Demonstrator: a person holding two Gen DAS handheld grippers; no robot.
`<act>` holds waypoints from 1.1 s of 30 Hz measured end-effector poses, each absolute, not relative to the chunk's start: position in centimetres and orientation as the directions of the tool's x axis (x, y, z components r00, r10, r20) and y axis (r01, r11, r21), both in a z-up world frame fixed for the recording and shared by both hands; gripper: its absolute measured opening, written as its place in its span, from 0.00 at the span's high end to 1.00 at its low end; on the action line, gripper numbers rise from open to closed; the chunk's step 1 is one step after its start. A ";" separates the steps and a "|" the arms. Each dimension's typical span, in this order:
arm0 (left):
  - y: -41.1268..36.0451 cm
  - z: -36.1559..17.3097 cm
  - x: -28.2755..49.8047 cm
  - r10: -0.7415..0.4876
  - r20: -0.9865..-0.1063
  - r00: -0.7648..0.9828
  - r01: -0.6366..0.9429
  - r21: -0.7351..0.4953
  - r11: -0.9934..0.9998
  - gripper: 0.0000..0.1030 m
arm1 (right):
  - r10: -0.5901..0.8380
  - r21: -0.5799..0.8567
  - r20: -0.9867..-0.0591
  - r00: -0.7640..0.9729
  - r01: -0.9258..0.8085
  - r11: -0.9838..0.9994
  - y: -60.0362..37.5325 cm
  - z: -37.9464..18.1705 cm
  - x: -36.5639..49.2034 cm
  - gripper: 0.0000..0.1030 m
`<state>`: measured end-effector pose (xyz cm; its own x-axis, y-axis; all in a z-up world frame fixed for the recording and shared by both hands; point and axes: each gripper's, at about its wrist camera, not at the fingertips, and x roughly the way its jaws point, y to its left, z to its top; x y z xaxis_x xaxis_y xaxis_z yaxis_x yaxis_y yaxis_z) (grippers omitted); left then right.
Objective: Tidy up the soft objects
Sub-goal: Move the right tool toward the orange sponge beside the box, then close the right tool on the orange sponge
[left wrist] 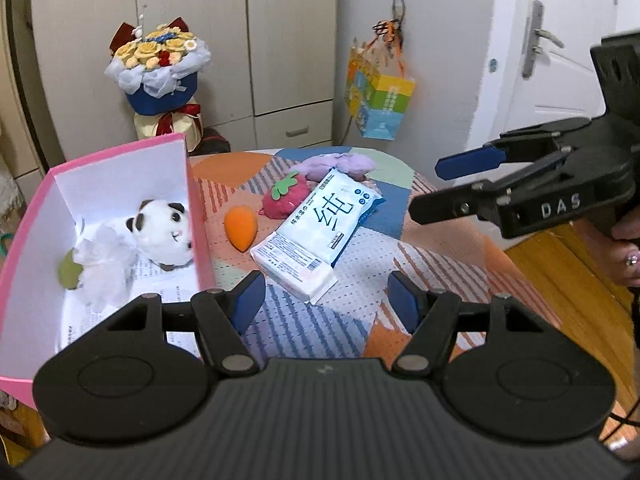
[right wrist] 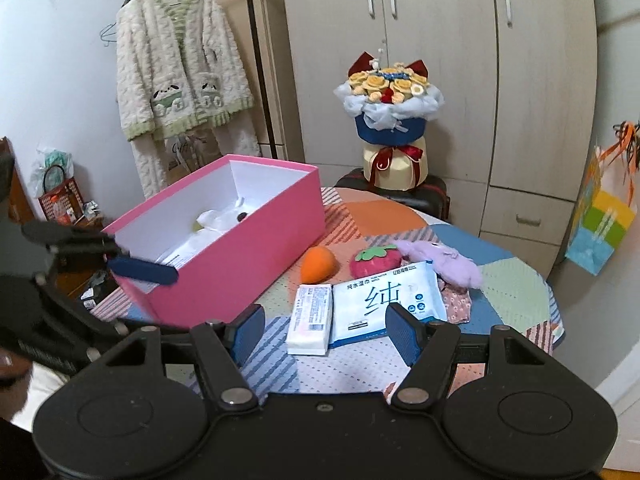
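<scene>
Both tongs, left gripper (left wrist: 324,300) and right gripper (right wrist: 324,330), are being held released above the tabletop's (right wrist: 516,292) near edge, just short of the wipes pack (right wrist: 388,304).

Both views are evenly and brightly lit by soft indoor light; shadows are faint, straight lines are bowed near the edges, slight blur is seen throughout
</scene>
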<state>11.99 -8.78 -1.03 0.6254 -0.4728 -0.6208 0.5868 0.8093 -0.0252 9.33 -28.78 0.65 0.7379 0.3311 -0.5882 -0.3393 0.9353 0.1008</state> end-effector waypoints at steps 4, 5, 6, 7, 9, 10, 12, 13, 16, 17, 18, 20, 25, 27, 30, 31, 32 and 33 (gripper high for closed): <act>-10.7 -2.8 12.7 -0.429 -0.606 0.669 0.536 -0.006 0.844 0.35 | 0.350 0.113 -0.597 0.722 -0.357 0.927 -29.2 0.1 11.3 0.31; -11.3 -3.3 12.9 -0.420 -0.607 0.675 0.524 -0.007 0.851 0.35 | 0.358 0.119 -0.597 0.717 -0.363 0.924 -29.3 0.0 11.8 0.31; -11.7 -3.8 13.0 -0.415 -0.608 0.676 0.518 -0.007 0.855 0.35 | 0.370 0.127 -0.599 0.710 -0.372 0.920 -29.3 -0.2 12.4 0.31; -12.3 -4.2 13.3 -0.410 -0.608 0.680 0.513 -0.005 0.858 0.35 | 0.382 0.134 -0.600 0.703 -0.382 0.914 -29.2 -0.3 12.9 0.31; -13.1 -5.1 13.8 -0.391 -0.607 0.692 0.490 -0.001 0.871 0.35 | 0.404 0.136 -0.603 0.688 -0.410 0.902 -29.0 -0.6 14.1 0.31; -13.5 -5.6 14.1 -0.380 -0.602 0.702 0.475 -0.001 0.880 0.35 | 0.413 0.133 -0.607 0.679 -0.426 0.895 -28.7 -0.8 14.8 0.31; -14.1 -6.6 14.6 -0.342 -0.597 0.725 0.434 0.011 0.901 0.35 | 0.438 0.136 -0.614 0.656 -0.459 0.878 -28.1 -1.2 16.1 0.33; -14.4 -7.1 14.9 -0.323 -0.595 0.736 0.414 0.017 0.910 0.35 | 0.456 0.142 -0.620 0.638 -0.481 0.865 -27.7 -1.5 17.0 0.34; -15.2 -8.4 15.8 -0.287 -0.592 0.753 0.373 0.025 0.927 0.35 | 0.484 0.136 -0.637 0.600 -0.530 0.837 -26.5 -2.6 19.4 0.39; -15.6 -8.8 16.1 -0.269 -0.590 0.762 0.362 0.043 0.931 0.35 | 0.484 0.129 -0.643 0.593 -0.539 0.832 -26.0 -2.9 19.9 0.41; -15.9 -9.1 16.2 -0.255 -0.582 0.772 0.355 0.061 0.933 0.35 | 0.484 0.123 -0.651 0.585 -0.547 0.828 -25.5 -3.4 20.8 0.43; -16.3 -9.8 16.5 -0.221 -0.566 0.795 0.329 0.096 0.939 0.35 | 0.487 0.119 -0.664 0.567 -0.563 0.818 -24.9 -4.2 22.4 0.45; -16.6 -10.7 17.2 -0.199 -0.567 0.800 0.310 0.106 0.945 0.35 | 0.503 0.123 -0.686 0.526 -0.597 0.792 -23.9 -5.9 25.7 0.46; -16.6 -10.9 17.4 -0.194 -0.571 0.798 0.303 0.102 0.947 0.35 | 0.507 0.126 -0.693 0.512 -0.606 0.785 -23.6 -6.4 26.6 0.46; -16.4 -11.1 17.7 -0.189 -0.583 0.790 0.289 0.082 0.954 0.35 | 0.501 0.121 -0.705 0.502 -0.611 0.782 -23.2 -7.1 27.8 0.46; -16.3 -11.2 17.9 -0.191 -0.596 0.780 0.286 0.068 0.956 0.35 | 0.501 0.124 -0.710 0.495 -0.612 0.781 -23.1 -7.4 28.2 0.46; -16.1 -11.3 18.0 -0.199 -0.610 0.767 0.287 0.049 0.957 0.37 | 0.502 0.129 -0.714 0.488 -0.614 0.779 -23.0 -7.7 28.6 0.46; -16.1 -11.5 18.2 -0.207 -0.618 0.758 0.288 0.032 0.957 0.37 | 0.502 0.133 -0.717 0.483 -0.612 0.779 -22.9 -7.9 28.8 0.46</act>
